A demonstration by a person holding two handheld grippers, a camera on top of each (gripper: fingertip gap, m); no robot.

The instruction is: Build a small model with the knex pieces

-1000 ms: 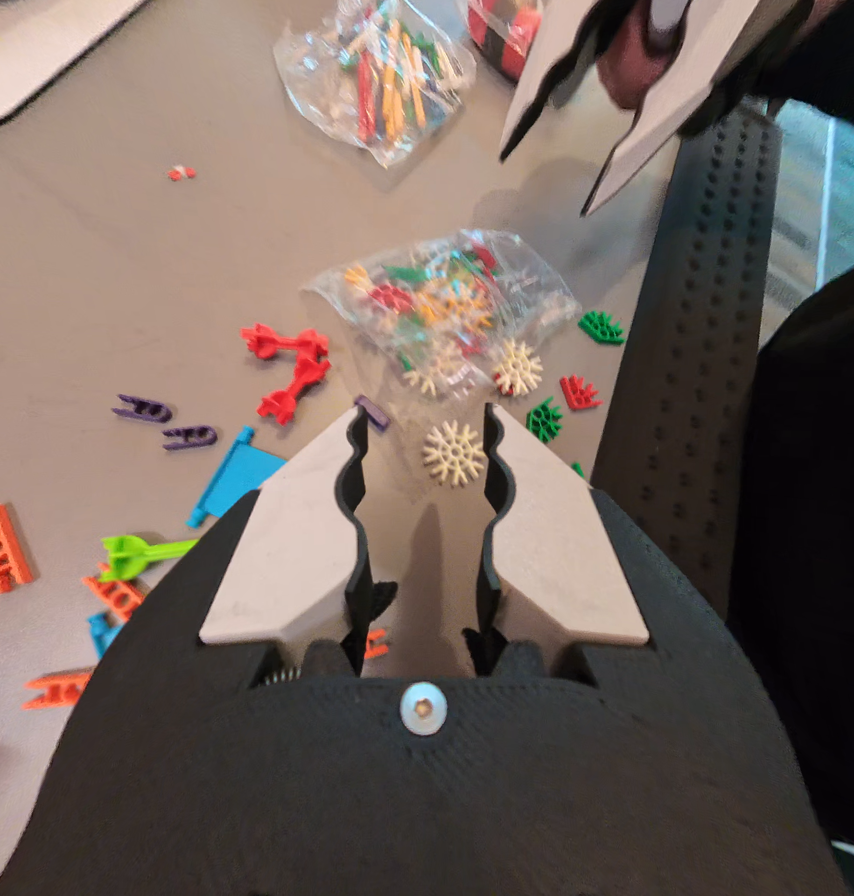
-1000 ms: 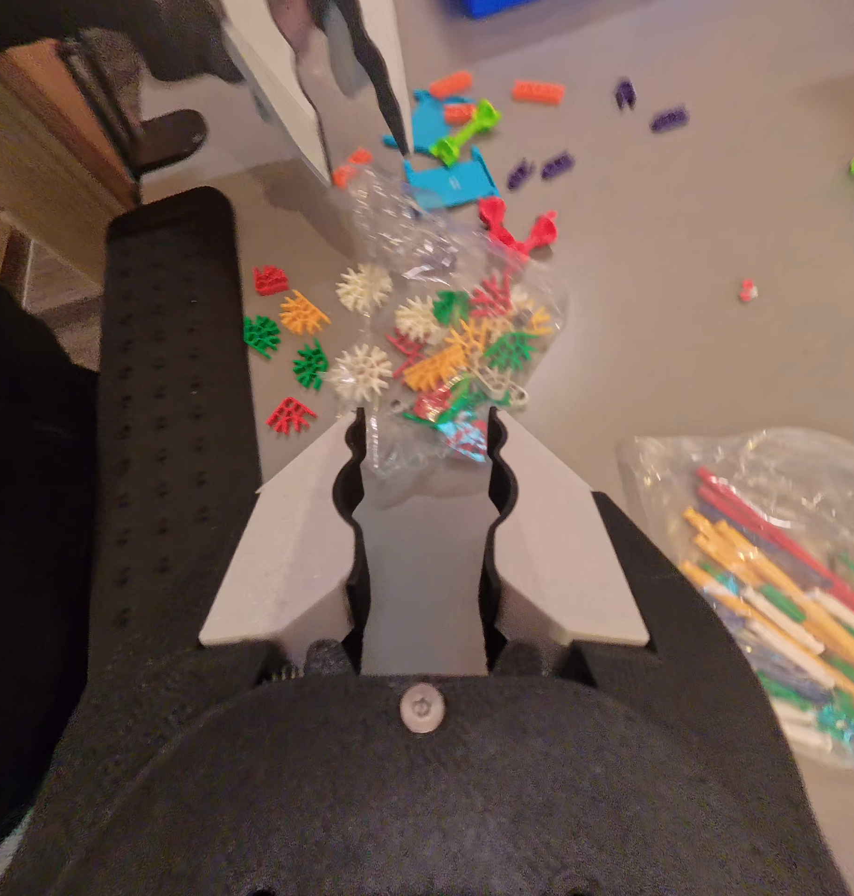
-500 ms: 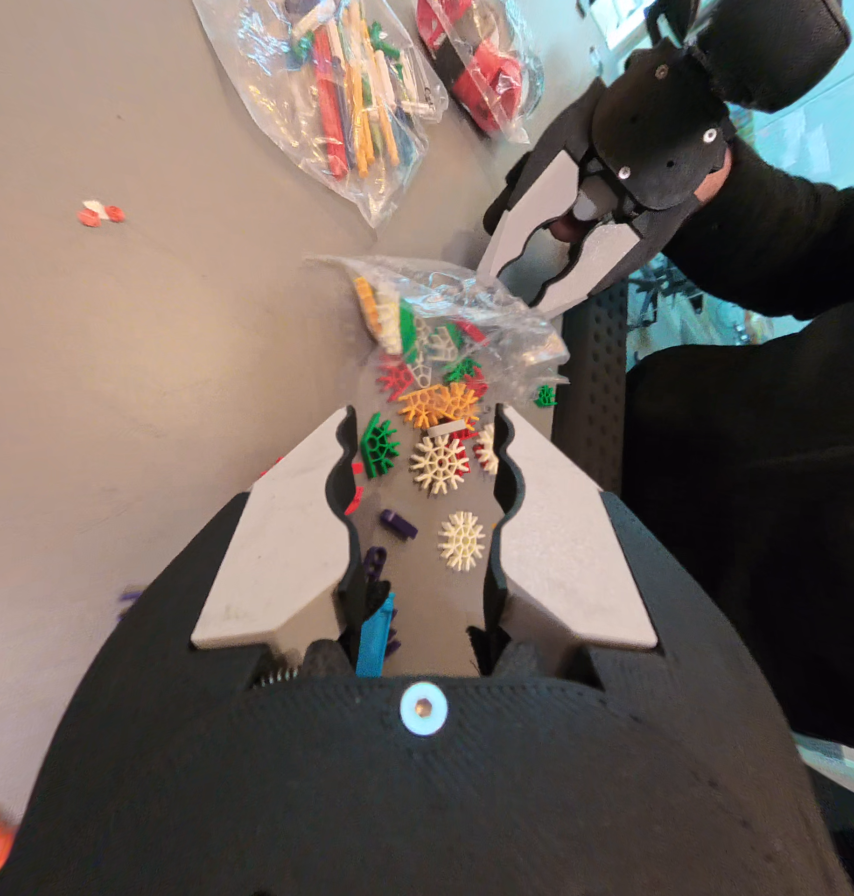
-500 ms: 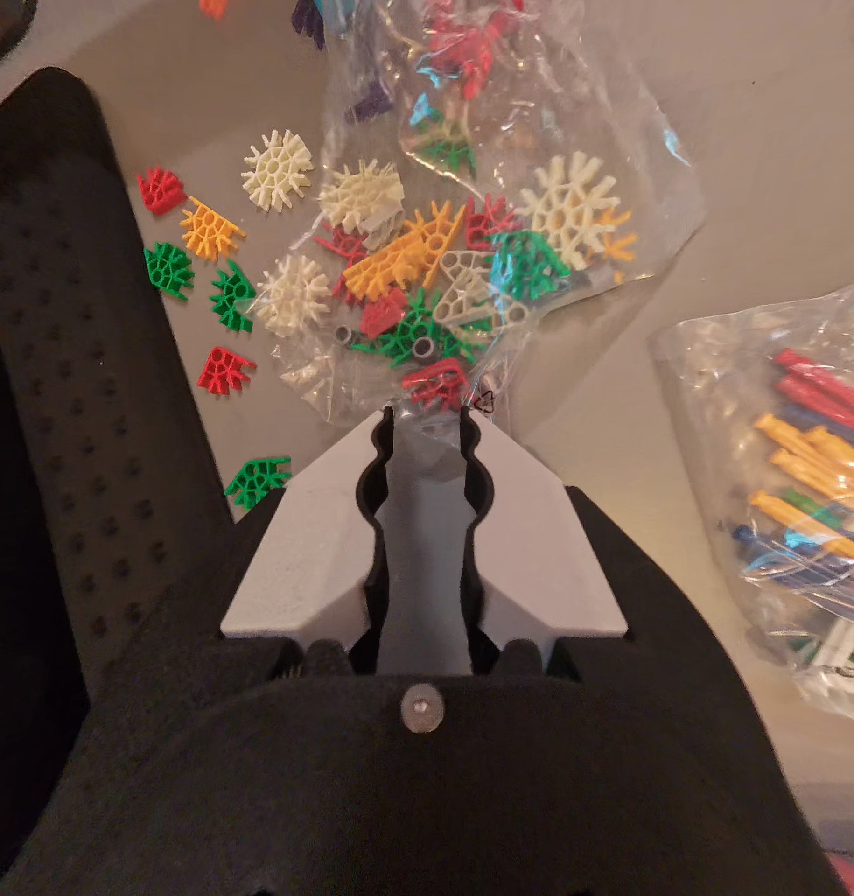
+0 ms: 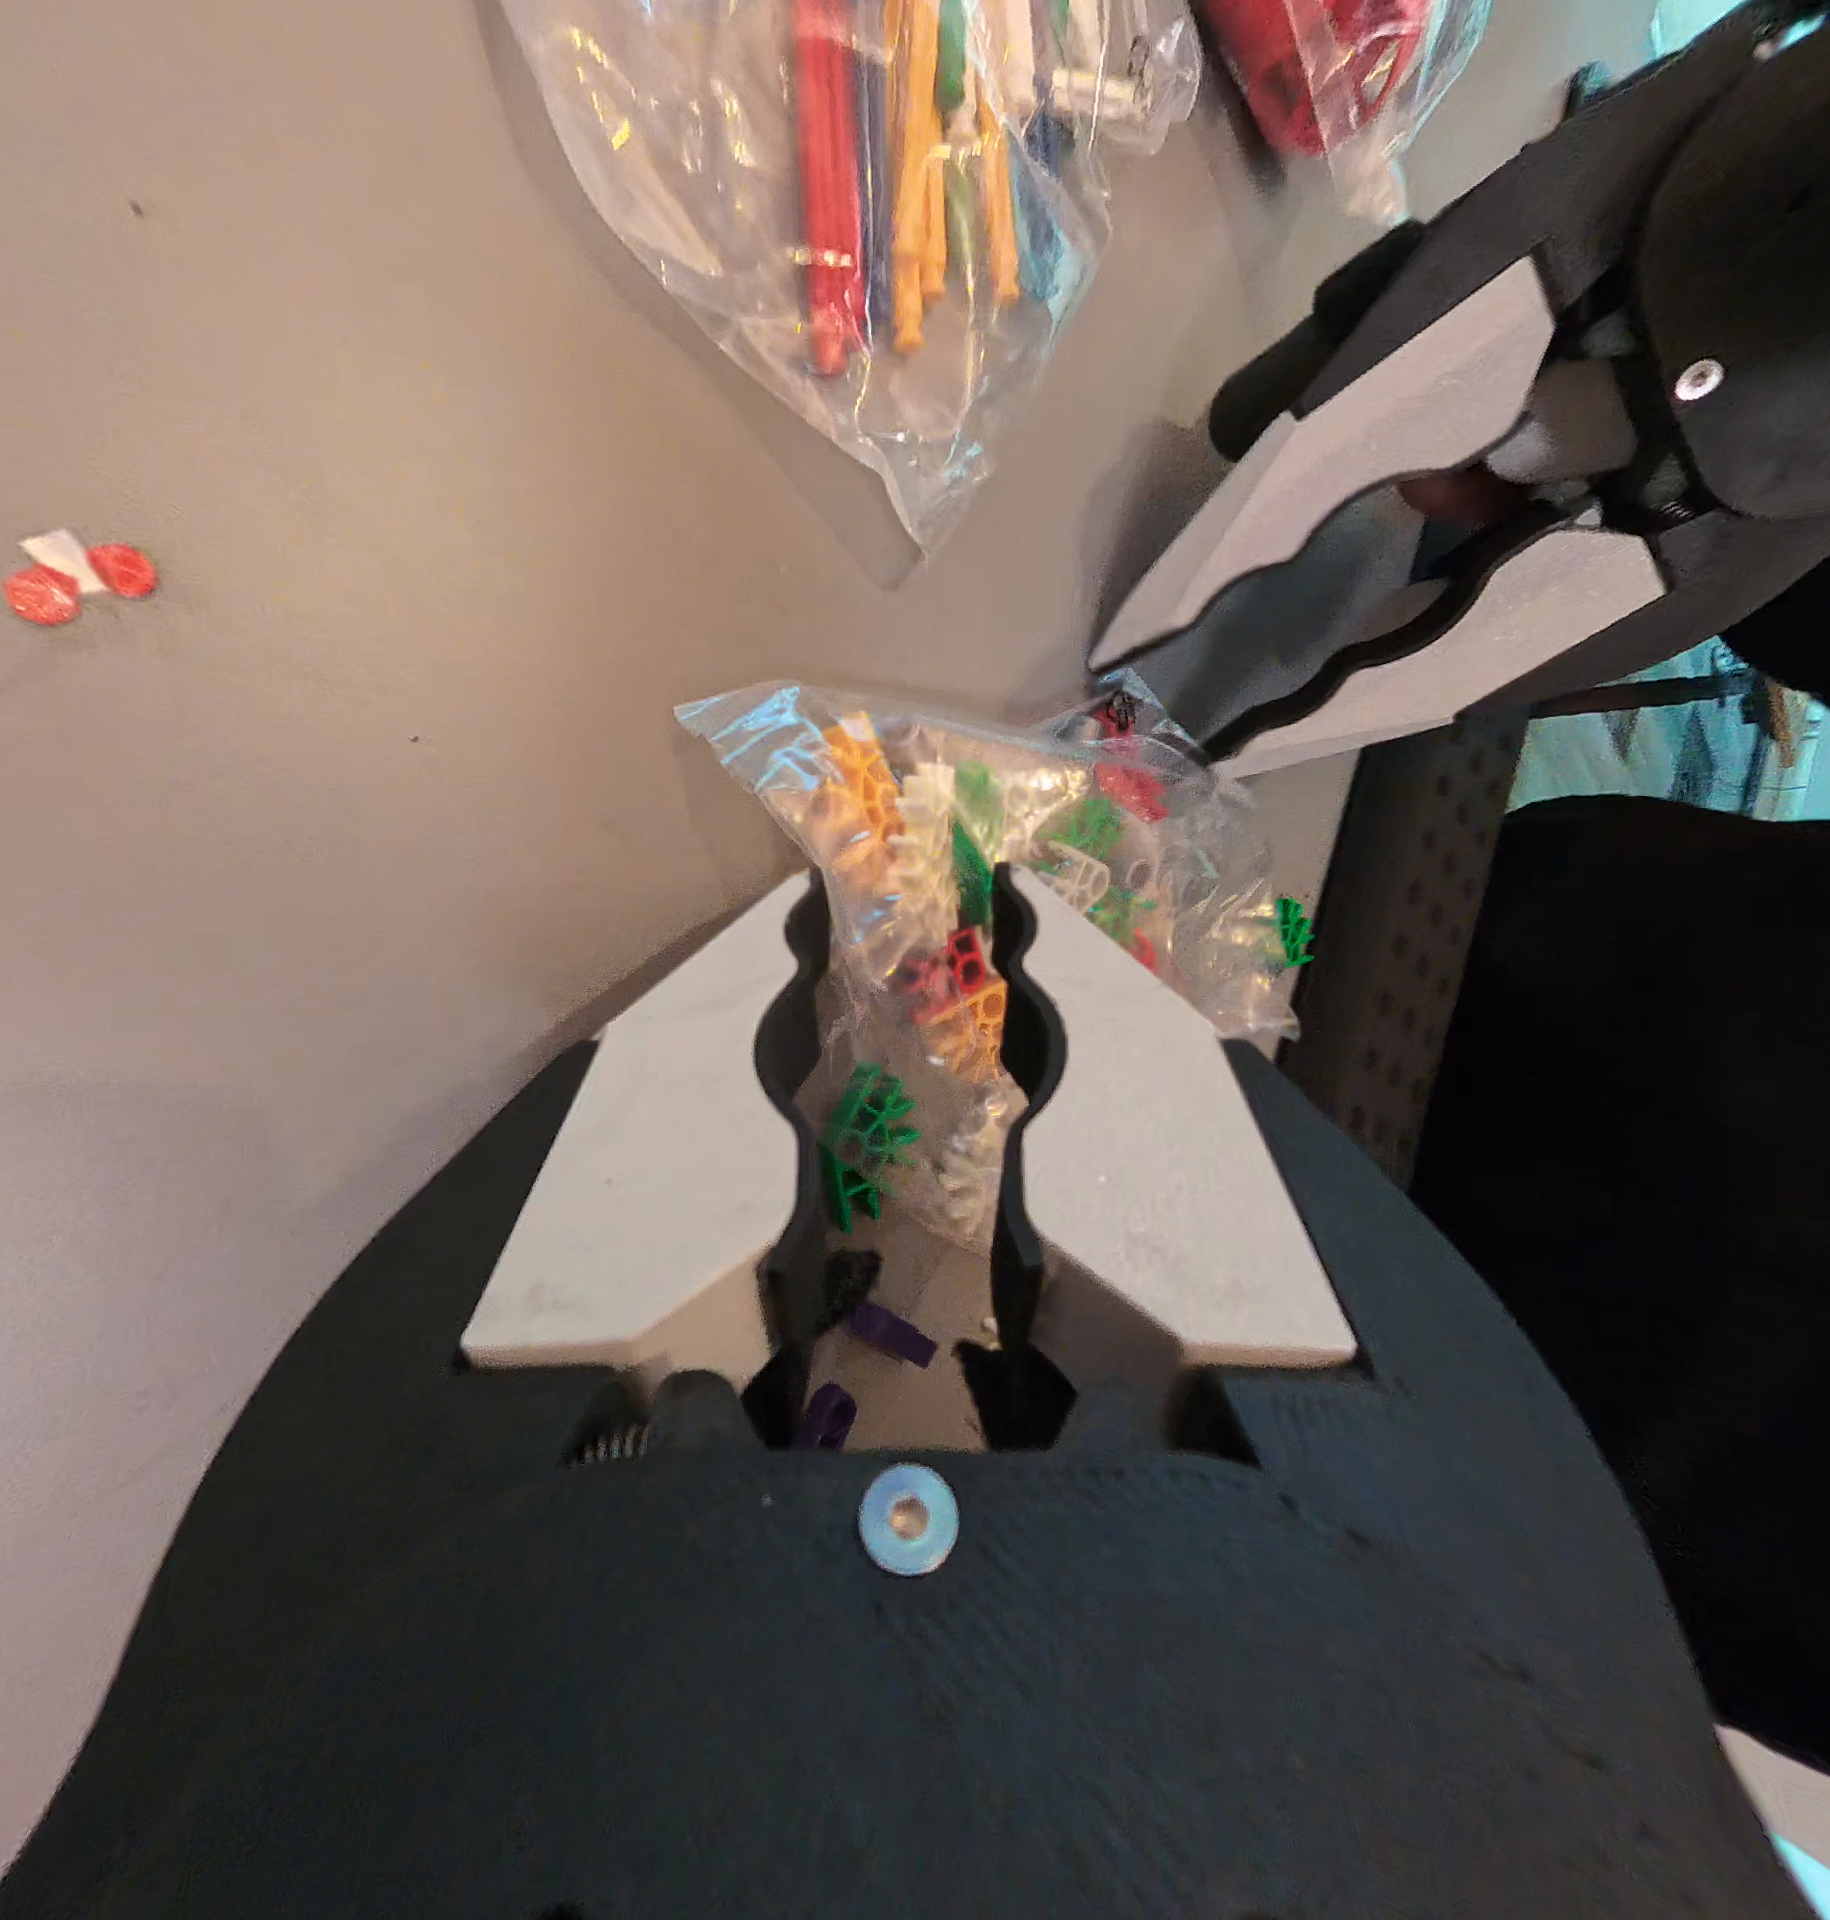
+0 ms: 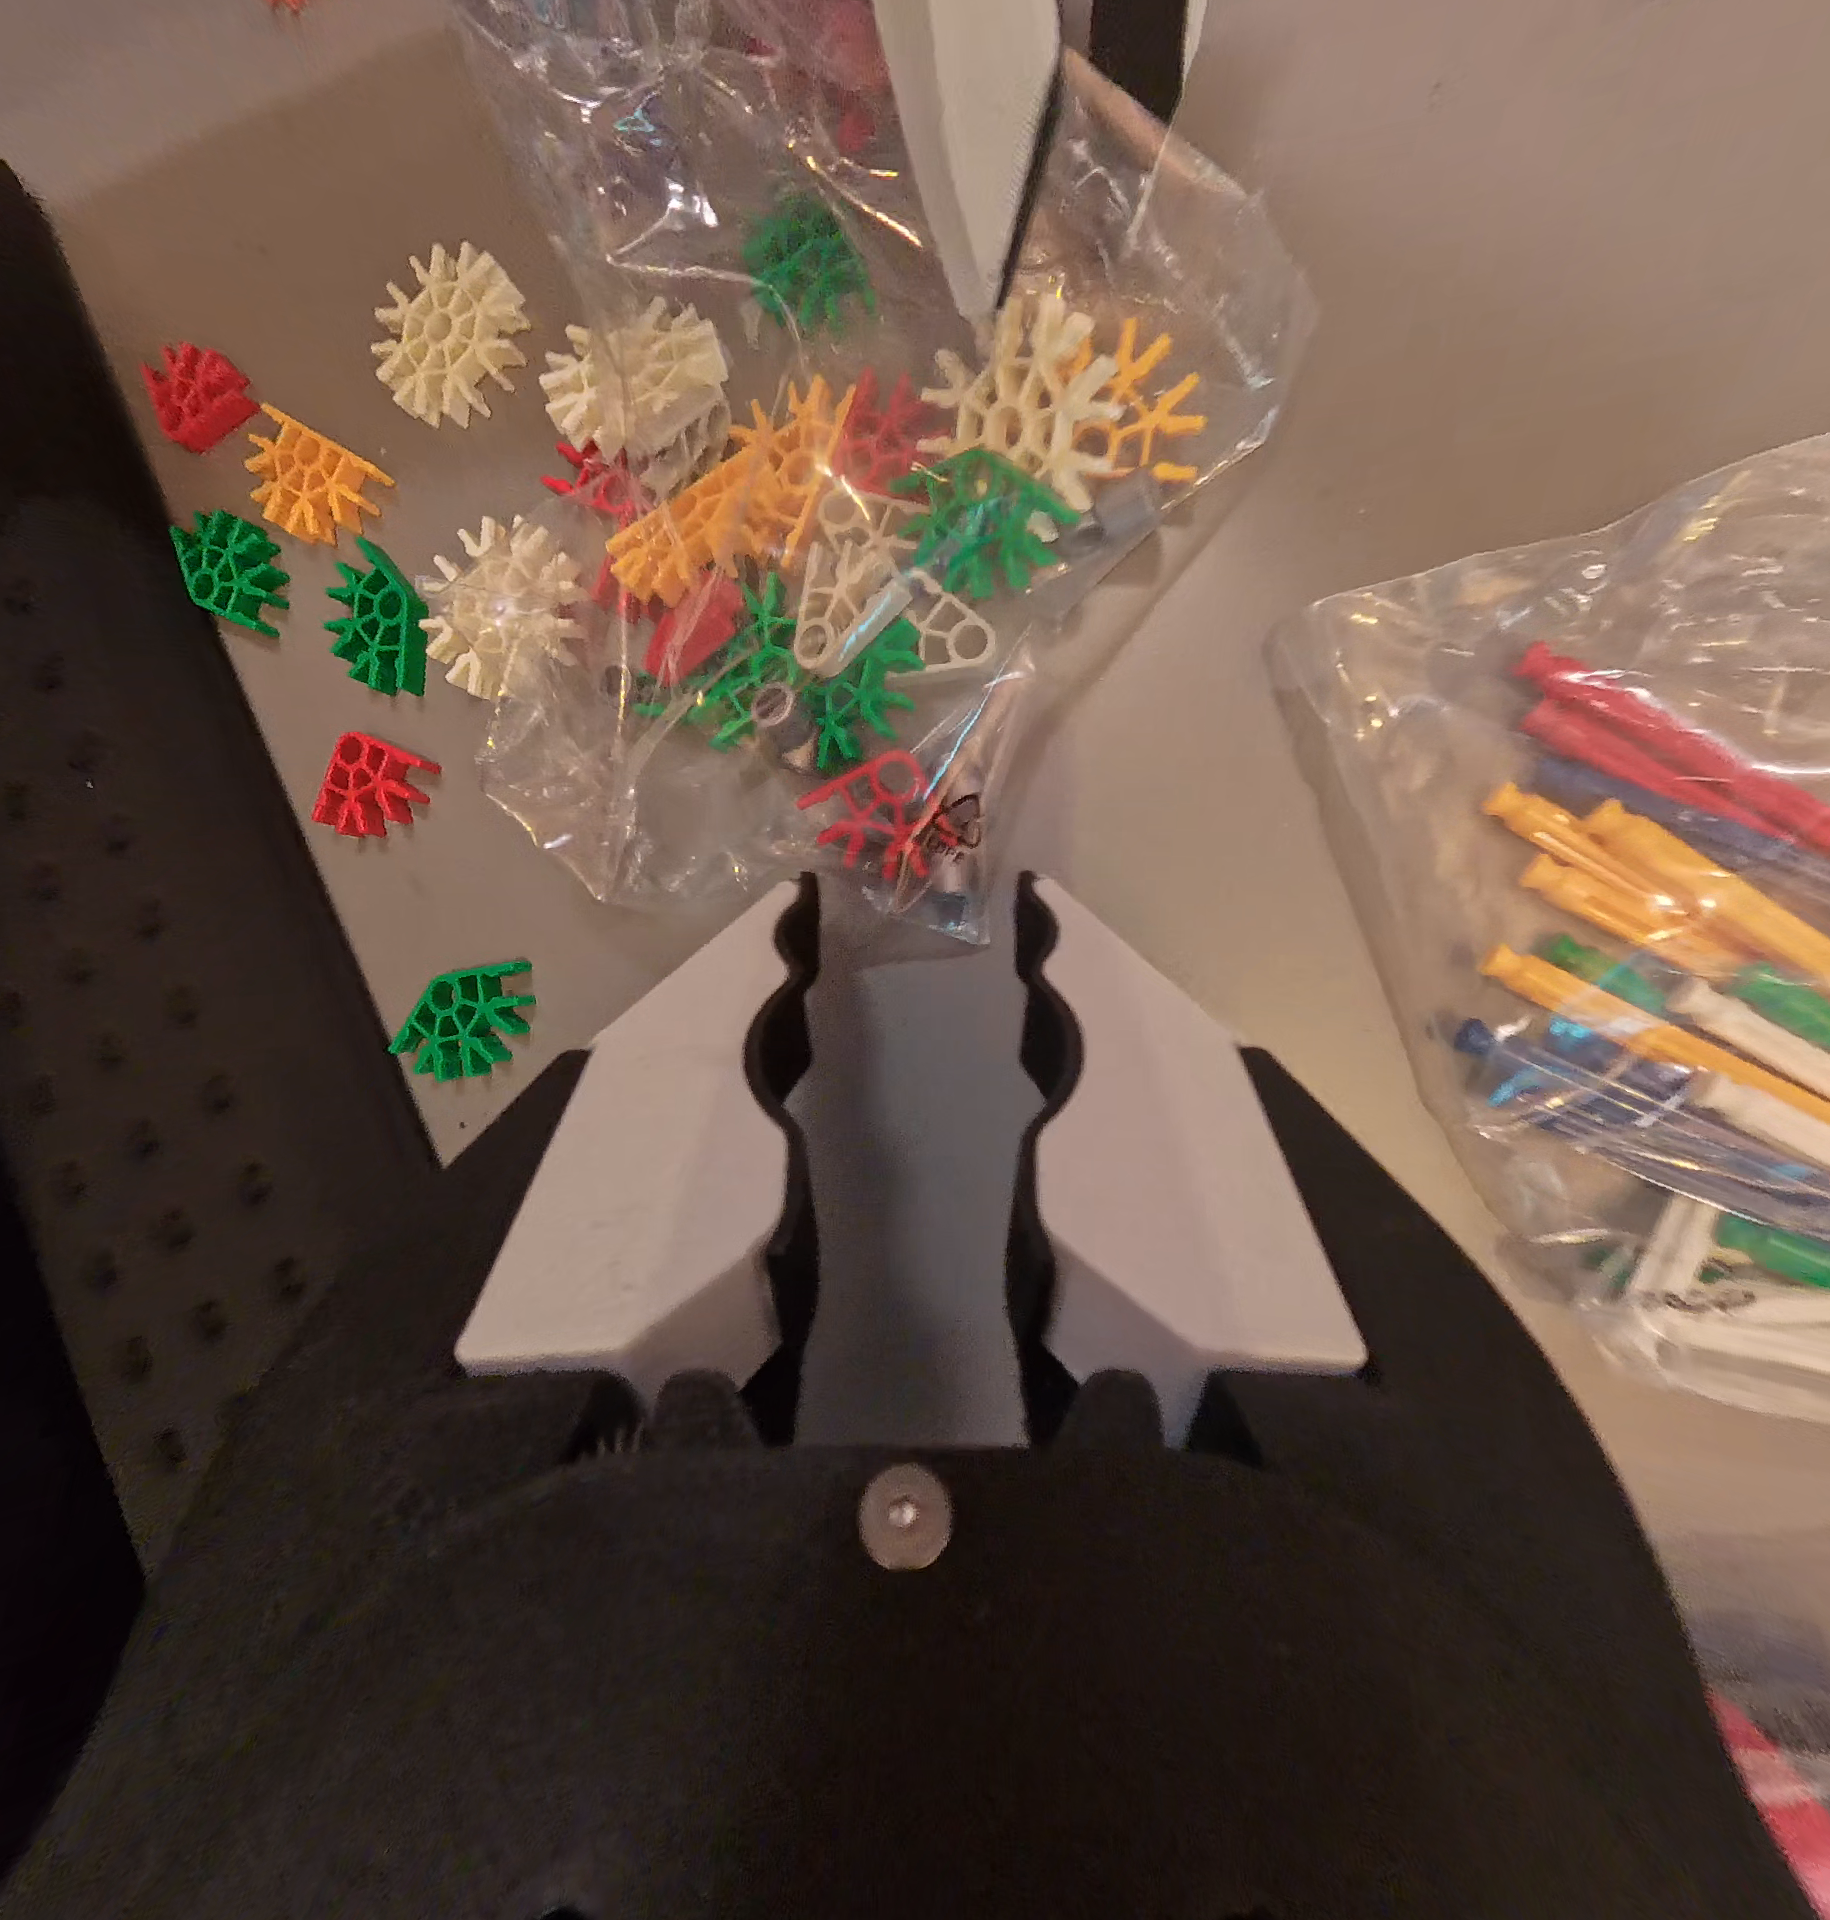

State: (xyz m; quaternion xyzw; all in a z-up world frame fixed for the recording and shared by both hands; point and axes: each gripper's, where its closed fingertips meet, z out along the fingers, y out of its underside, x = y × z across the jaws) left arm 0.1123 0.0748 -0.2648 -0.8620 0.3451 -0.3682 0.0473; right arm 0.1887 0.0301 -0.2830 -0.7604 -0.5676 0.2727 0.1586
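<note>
Left wrist view first: the clear bag of connectors [image 5: 1036, 821] lies crumpled on the grey table [image 5: 267, 883], stuffed with orange, cream, green and red pieces. One end of it runs right up between the fingers of the left gripper [image 5: 903, 878]. The jaws stand partly apart around film and pieces, and whether they pinch it I cannot tell.

Over at the far corner, the right gripper [image 5: 1150, 717] comes in low and angled. From the right wrist view its jaws are spread, and the bag's corner sits just between the tips without filling the gap. So the bag stretches between the two tools, one at each end.

By the look of it, that thin film is slippery and the lumps inside are hard, so a clean hold would want film alone between the pads.

Just beside the bag lie loose pieces: a cream snowflake connector [image 6: 449, 332] and a green fan connector [image 6: 464, 1018]. Beyond them runs a black perforated strip [image 6: 111, 831]. On the other side a second bag of coloured rods [image 6: 1638, 914] lies near. Two purple clips [image 5: 890, 1335] show under the left gripper.
</note>
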